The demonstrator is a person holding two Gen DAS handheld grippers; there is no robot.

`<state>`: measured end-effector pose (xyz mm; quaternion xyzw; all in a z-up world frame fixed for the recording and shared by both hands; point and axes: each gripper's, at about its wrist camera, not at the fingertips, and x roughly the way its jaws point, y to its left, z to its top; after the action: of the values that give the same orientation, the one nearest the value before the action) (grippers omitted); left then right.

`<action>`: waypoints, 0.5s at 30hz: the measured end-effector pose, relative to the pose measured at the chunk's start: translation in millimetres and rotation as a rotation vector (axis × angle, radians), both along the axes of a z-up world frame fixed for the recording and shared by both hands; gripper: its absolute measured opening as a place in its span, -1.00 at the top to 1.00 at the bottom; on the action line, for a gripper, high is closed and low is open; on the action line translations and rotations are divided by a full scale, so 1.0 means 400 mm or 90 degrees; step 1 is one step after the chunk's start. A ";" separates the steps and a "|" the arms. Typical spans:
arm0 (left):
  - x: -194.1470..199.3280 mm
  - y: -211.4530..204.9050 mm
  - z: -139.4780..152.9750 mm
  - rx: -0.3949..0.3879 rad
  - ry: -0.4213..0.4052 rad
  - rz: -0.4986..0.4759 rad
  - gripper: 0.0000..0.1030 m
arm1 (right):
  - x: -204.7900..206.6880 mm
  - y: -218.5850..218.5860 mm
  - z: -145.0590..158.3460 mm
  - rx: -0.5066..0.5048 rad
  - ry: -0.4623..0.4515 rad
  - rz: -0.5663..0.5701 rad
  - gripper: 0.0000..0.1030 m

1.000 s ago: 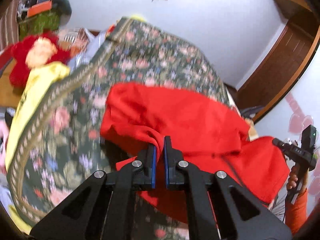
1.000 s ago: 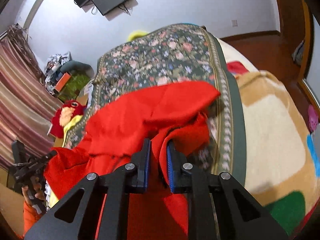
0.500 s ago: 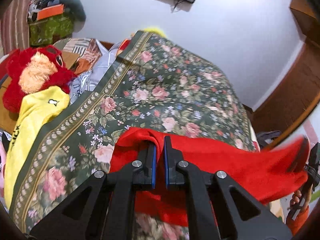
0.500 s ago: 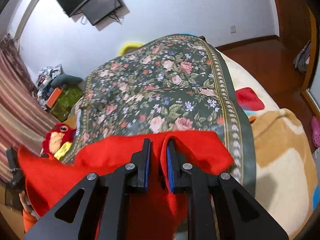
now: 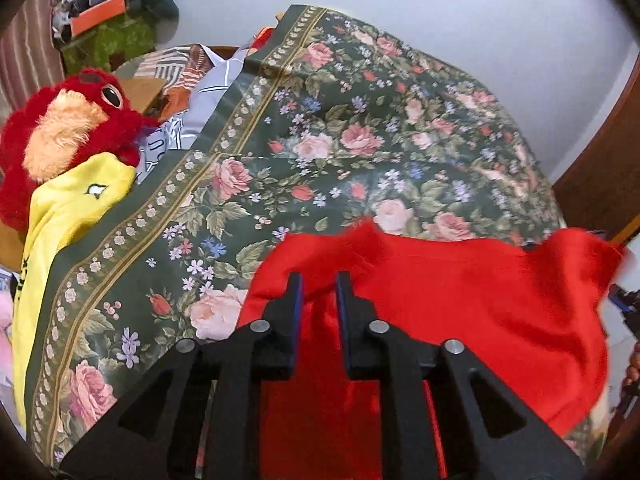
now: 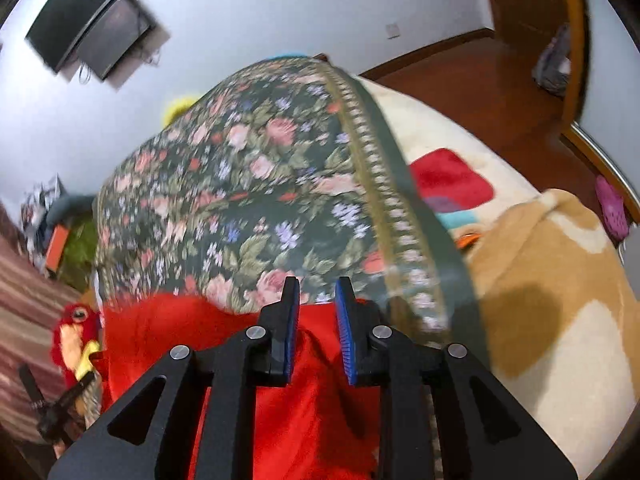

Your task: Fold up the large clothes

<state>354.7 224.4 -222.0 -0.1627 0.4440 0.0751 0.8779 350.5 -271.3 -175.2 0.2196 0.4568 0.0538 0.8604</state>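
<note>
A large red garment (image 5: 460,292) lies spread across the near part of a dark floral bedspread (image 5: 340,148). It also shows in the right wrist view (image 6: 168,340). My left gripper (image 5: 317,284) is open, its jaws apart over the garment's left far edge, with red cloth between and below them. My right gripper (image 6: 317,290) is open over the garment's right far edge, no cloth pinched. The garment's near part is hidden under both grippers.
A red plush toy (image 5: 60,128) and a yellow cloth (image 5: 64,216) lie left of the bedspread. A cream and tan blanket (image 6: 540,280) covers the bed to the right. A wall-mounted TV (image 6: 92,20) and a wooden door (image 6: 528,20) are behind.
Both grippers carried the red garment's edge forward and stretched it out flat on the bedspread. Both then opened and let go of the cloth.
</note>
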 end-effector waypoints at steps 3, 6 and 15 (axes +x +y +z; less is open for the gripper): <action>-0.029 -0.001 0.056 0.012 -0.030 0.004 0.46 | -0.031 0.008 0.044 -0.033 -0.013 0.023 0.65; -0.069 -0.009 0.113 0.019 -0.067 0.002 0.25 | -0.061 0.058 0.082 -0.075 -0.029 0.068 0.63; -0.126 -0.102 0.141 0.013 -0.060 -0.089 0.08 | -0.160 0.331 0.119 -0.161 -0.105 0.283 0.02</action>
<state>304.5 183.6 -165.4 -0.1260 0.4115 0.0104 0.9026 286.6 -138.9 -127.7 -0.0007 0.4253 0.2014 0.8823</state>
